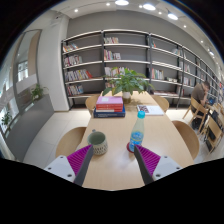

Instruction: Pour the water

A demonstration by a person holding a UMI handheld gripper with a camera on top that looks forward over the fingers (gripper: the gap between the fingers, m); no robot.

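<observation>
A clear water bottle (137, 130) with a blue label and pale cap stands upright on the light wooden table (115, 165), just beyond my right finger's magenta pad (147, 158). A grey-green patterned cup (97, 142) stands upright to its left, just beyond my left finger's pad (79, 159). My gripper (113, 160) is open and empty, with bare tabletop between the fingers. Both objects are ahead of the fingertips, apart from them.
A stack of books (109, 105) and a potted green plant (129, 80) stand at the table's far end. Wooden chairs (189, 135) flank the table. Bookshelves (130, 60) line the back wall. A person (199, 98) sits at the far right.
</observation>
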